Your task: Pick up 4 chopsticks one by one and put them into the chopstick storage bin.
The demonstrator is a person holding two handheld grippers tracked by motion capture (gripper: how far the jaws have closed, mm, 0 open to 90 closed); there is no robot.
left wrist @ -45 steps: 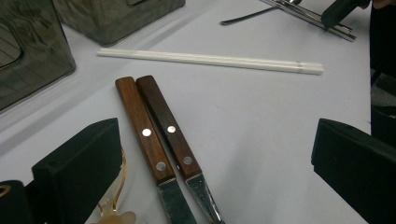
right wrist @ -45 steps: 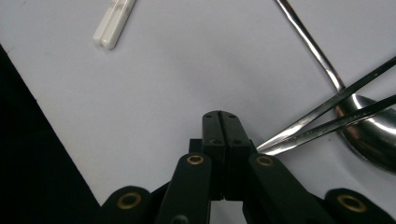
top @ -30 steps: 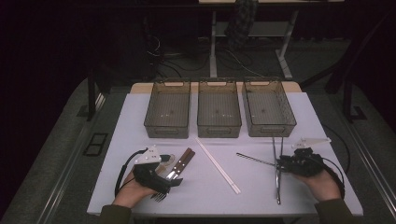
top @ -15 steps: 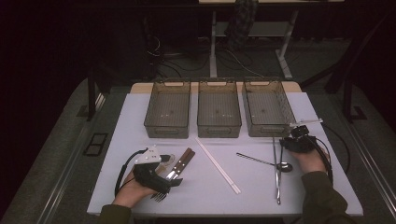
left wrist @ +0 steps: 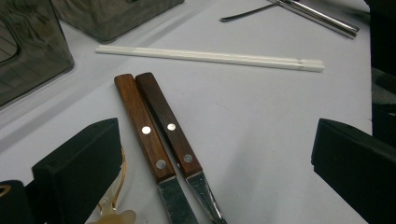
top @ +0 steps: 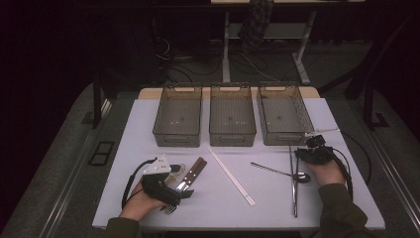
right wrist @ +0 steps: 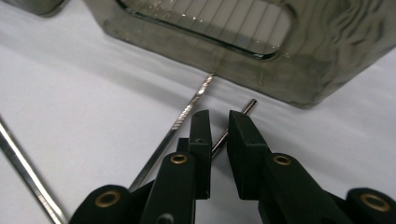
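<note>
- We see the right claw (right wrist: 218,122) low over the white bench (top: 267,198), just in front of the right-hand bin (right wrist: 261,42); its jaws have just been closing and now stand a narrow gap apart.
- Between those jaws runs a thin metal chopstick (right wrist: 247,106): a slim, dark, shiny rod whose blunt tip pokes out past the jaw tips toward the bin wall. We cannot tell whether the pads press on it yet.
- A second metal chopstick (right wrist: 194,100) lies just left of the left jaw, brighter and glinting (its far end nearly meets the bin).
- From the high view the pair (top: 293,183) stretches from the bin's front toward the bench's near edge, beside a metal spoon (top: 280,171).
- The left claw (left wrist: 210,154) rests with its jaws wide apart, holding nothing; two wooden-handled knives (left wrist: 159,135) lie between them on the bench.
- White chopsticks (left wrist: 210,57) lie beyond the knives.
</note>
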